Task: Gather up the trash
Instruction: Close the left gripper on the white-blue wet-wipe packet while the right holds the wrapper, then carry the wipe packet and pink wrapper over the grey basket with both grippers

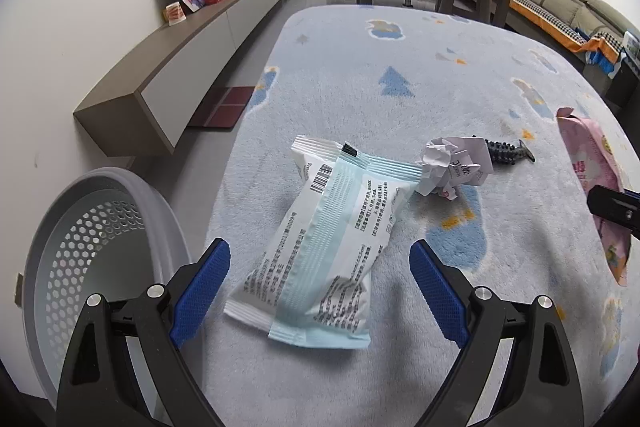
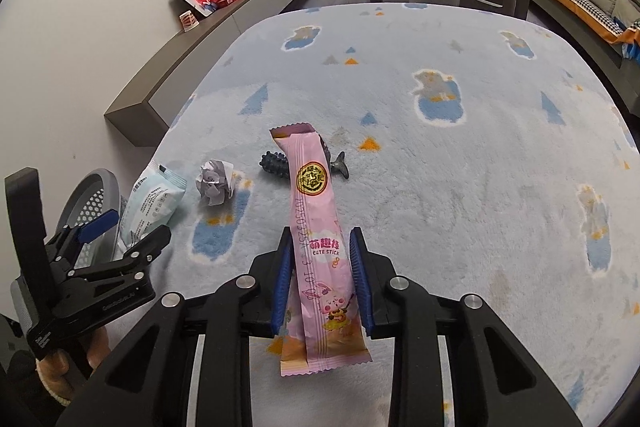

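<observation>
one pink wrapper (image 2: 316, 227) lengthwise in clamped right gripper (image 2: 320, 279), pointing away; left gripper (image 1: 320, 279) wide, empty

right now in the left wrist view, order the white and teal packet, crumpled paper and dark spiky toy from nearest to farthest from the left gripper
1. white and teal packet, lying between the open fingers of the left gripper.
2. crumpled paper, beyond, to the right.
3. dark spiky toy, just behind the paper.

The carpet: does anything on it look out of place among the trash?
Yes. A dark knobbly toy with a fish tail lies on the carpet beside the crumpled paper ball and the white-and-teal packet. It looks like a toy, not trash.
</observation>
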`<move>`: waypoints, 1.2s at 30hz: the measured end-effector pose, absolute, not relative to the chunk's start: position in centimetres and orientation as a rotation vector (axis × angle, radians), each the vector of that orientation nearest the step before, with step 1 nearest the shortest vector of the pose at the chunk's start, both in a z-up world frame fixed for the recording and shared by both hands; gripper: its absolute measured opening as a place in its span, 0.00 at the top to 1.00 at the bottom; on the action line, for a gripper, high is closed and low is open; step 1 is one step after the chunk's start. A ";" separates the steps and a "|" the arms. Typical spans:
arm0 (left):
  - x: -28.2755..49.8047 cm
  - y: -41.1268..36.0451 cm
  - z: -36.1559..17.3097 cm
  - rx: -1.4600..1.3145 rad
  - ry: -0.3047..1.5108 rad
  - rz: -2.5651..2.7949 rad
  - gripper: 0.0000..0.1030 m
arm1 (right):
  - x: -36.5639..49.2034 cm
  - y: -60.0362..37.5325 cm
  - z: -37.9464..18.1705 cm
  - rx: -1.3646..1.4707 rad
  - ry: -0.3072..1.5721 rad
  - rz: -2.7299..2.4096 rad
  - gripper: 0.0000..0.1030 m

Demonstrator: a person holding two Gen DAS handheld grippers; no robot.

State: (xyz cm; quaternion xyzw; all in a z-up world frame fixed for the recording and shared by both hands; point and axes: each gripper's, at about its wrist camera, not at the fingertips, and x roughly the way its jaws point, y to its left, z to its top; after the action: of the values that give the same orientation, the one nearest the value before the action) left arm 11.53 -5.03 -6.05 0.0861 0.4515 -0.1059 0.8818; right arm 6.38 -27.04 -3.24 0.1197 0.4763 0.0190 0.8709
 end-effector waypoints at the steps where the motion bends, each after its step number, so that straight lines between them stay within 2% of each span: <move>1: 11.7 -5.1 -6.2 0.178 0.944 -0.222 0.13 | 6.4 -27.1 -3.2 0.251 0.997 0.040 0.73; 5: 12.1 -5.3 -6.3 0.167 0.950 -0.227 0.15 | 6.3 -27.3 -3.3 0.259 1.000 0.042 0.73; 7: 12.2 -5.4 -6.3 0.163 0.954 -0.236 0.28 | 6.3 -27.3 -3.3 0.258 0.999 0.043 0.73; 11: 12.3 -5.4 -6.4 0.158 0.966 -0.244 0.43 | 6.2 -27.4 -3.5 0.258 1.003 0.044 0.73; 12: 12.4 -5.4 -6.4 0.155 0.966 -0.249 0.49 | 6.2 -27.4 -3.5 0.257 1.004 0.045 0.73; 36: 8.2 0.2 -1.4 0.133 0.810 -0.186 0.50 | 5.5 -23.9 -2.8 0.210 0.967 0.066 0.73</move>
State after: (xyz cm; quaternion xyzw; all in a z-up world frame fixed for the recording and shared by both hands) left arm 8.22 0.16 -1.44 0.0643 0.3931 -0.0903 0.9128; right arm 5.53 -23.92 -2.75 0.1008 0.4637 0.0317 0.8796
